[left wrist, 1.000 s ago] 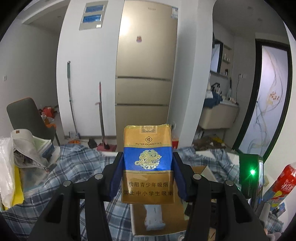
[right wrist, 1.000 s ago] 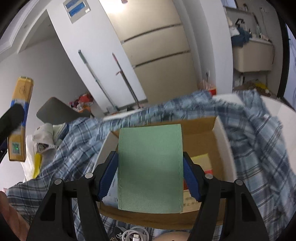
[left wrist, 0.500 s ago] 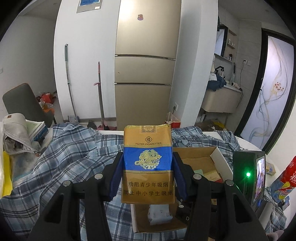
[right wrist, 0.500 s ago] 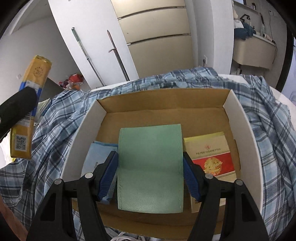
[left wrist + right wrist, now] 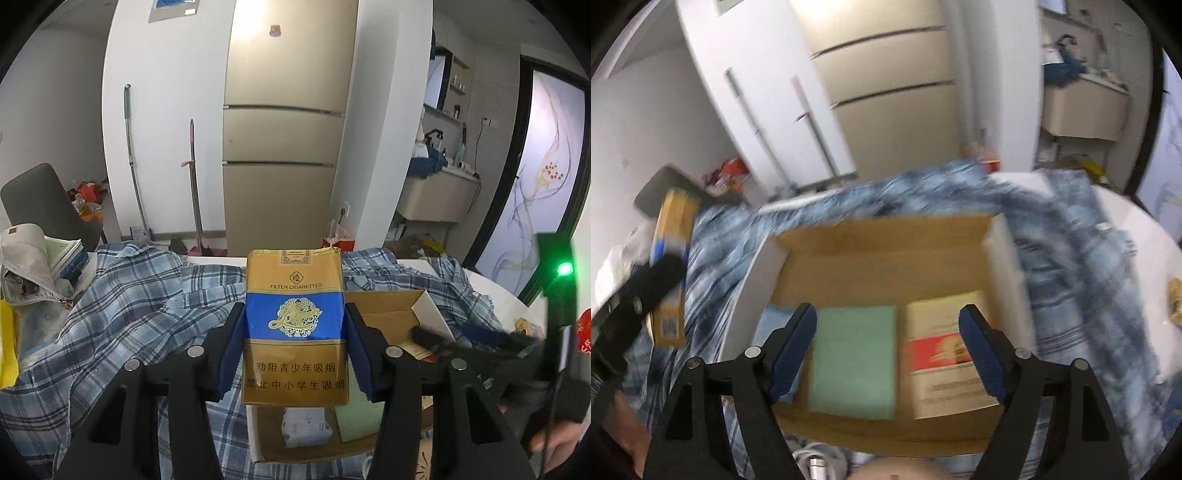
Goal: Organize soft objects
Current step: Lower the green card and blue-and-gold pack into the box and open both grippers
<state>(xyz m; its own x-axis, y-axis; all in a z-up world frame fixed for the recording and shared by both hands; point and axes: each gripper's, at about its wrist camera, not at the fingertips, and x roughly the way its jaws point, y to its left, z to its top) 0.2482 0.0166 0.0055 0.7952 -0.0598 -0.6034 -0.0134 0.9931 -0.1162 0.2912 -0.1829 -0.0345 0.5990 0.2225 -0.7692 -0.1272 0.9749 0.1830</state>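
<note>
My left gripper (image 5: 295, 350) is shut on a gold and blue soft cigarette pack (image 5: 294, 325), held upright above the left part of an open cardboard box (image 5: 391, 304). That pack shows edge-on at the left of the right wrist view (image 5: 670, 269). My right gripper (image 5: 886, 354) is open and empty above the box (image 5: 879, 254). A green pack (image 5: 855, 362) lies flat in the box between a pale blue packet (image 5: 770, 326) and a yellow and red cigarette pack (image 5: 947, 350). The right wrist view is blurred by motion.
A blue plaid shirt (image 5: 122, 314) is spread over the white table (image 5: 1137, 236) around the box. A grey bag and books (image 5: 33, 266) sit at the left. A device with a green light (image 5: 563, 269) stands at the right. Cables (image 5: 816, 459) lie before the box.
My right gripper opened and let go of the green pack, which now lies in the box, then drew up and back. My left gripper still holds the gold and blue pack and has lowered slightly.
</note>
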